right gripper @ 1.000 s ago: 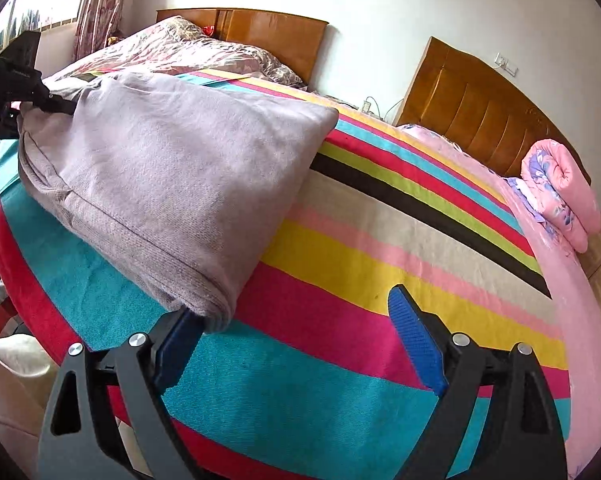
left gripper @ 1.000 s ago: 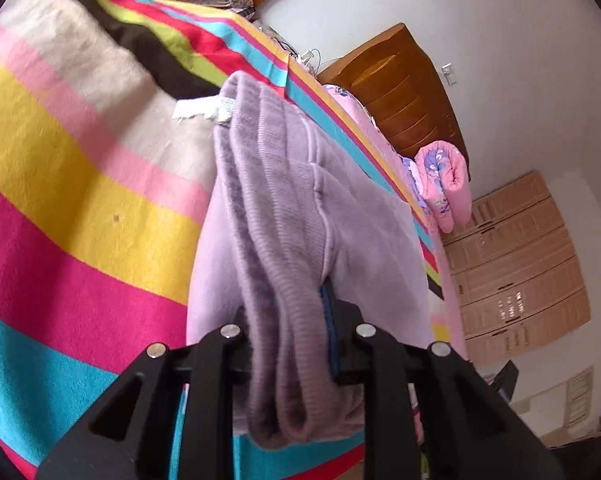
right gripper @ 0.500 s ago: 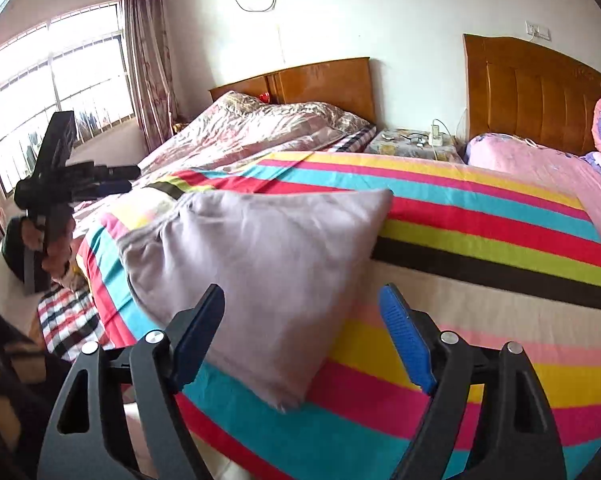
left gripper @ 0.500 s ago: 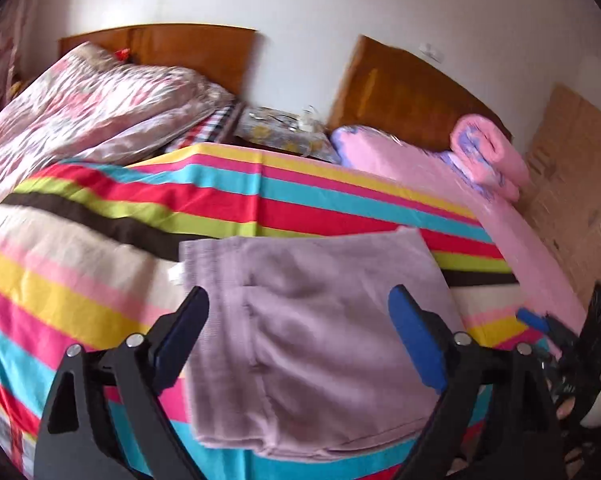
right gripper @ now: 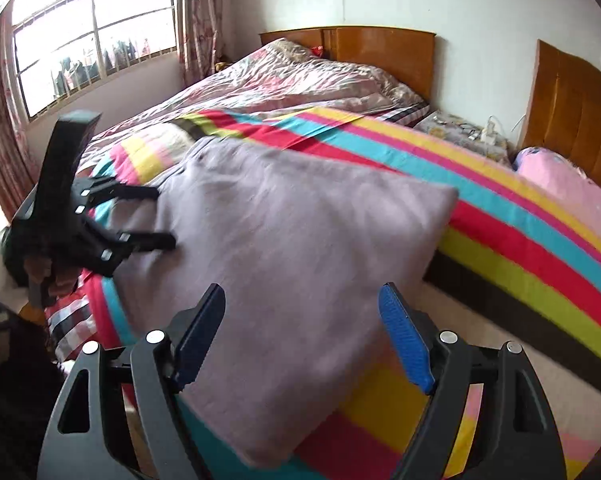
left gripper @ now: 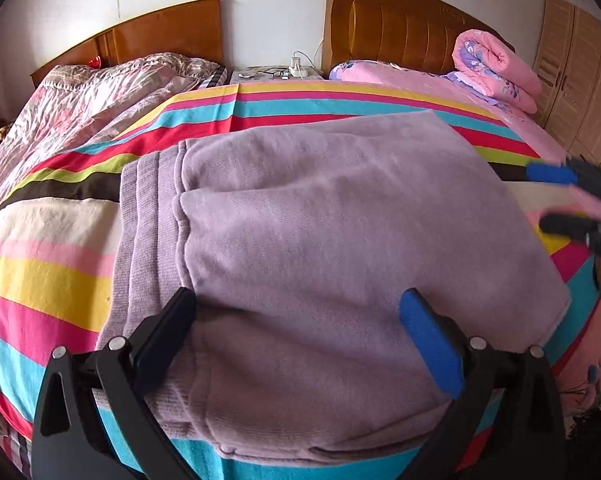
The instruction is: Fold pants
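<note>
The folded lilac pants [left gripper: 320, 240] lie flat on the striped bedspread [left gripper: 40, 272], long axis spanning both units — left gripper [left gripper: 296, 332] jaws opening over the waistband end, right gripper [right gripper: 302, 336] jaws apart, empty.

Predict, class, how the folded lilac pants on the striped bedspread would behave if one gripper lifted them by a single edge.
The pants look like soft, thick knit, so they would probably droop and unfold. The stacked layers may slide apart. They likely won't slip off the striped bedspread.
</note>
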